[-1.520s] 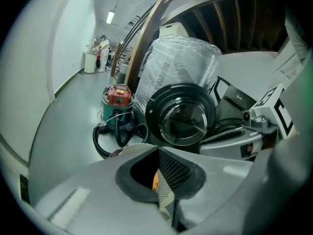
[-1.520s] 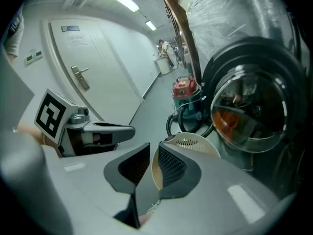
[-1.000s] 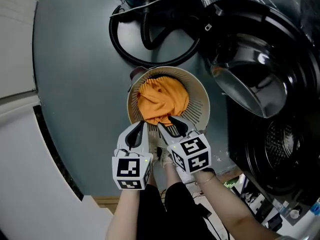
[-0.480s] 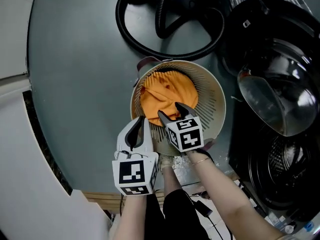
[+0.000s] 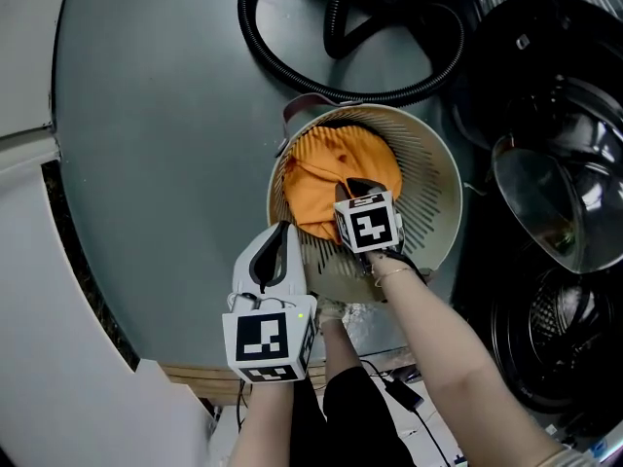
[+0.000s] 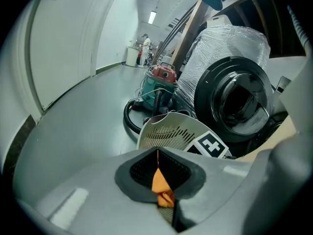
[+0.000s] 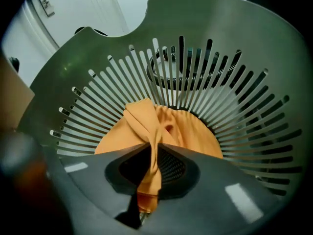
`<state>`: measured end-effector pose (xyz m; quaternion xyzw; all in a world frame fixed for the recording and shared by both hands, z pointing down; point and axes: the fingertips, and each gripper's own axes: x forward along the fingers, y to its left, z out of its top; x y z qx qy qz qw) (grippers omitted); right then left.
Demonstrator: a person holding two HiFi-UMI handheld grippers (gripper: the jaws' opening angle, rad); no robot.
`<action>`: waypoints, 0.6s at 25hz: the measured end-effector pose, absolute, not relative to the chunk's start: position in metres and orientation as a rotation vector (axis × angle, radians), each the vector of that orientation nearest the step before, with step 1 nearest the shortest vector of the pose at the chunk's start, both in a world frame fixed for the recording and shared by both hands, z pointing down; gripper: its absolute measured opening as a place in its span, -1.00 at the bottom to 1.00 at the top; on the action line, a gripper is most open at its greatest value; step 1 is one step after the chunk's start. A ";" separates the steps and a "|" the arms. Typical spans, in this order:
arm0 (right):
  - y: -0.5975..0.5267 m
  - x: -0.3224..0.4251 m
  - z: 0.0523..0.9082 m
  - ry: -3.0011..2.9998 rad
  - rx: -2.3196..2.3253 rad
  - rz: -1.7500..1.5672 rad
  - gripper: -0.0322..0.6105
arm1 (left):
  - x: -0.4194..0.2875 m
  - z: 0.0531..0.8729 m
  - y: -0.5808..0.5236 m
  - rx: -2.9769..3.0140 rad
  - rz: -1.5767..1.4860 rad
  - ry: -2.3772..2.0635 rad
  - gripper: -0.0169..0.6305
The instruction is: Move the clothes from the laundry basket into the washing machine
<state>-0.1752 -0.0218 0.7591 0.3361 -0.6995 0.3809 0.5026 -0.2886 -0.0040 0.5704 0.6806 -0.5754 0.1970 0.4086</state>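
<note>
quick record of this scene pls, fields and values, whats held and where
item: orange garment, bunched inside the basket
container: pale slatted laundry basket on the grey floor, next to the washer
right: right gripper inside the basket, shut on a fold of the garment
left: left gripper at the basket's near rim, jaws closed on a bit of orange cloth
target: washing machine, door swung open
clutter: black vacuum hose looped on the floor beyond the basket
</note>
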 end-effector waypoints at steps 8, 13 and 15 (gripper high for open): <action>-0.020 -0.175 0.707 -1.808 0.870 0.936 -0.77 | -0.284 0.563 -0.007 1.762 0.522 -1.390 -0.94; -0.017 -0.187 0.648 -1.941 0.877 0.951 -0.77 | -0.271 0.542 -0.007 1.805 0.545 -1.321 -0.92; -0.015 -0.190 0.615 -2.000 0.887 0.954 -0.77 | -0.265 0.527 -0.007 1.827 0.560 -1.293 -0.88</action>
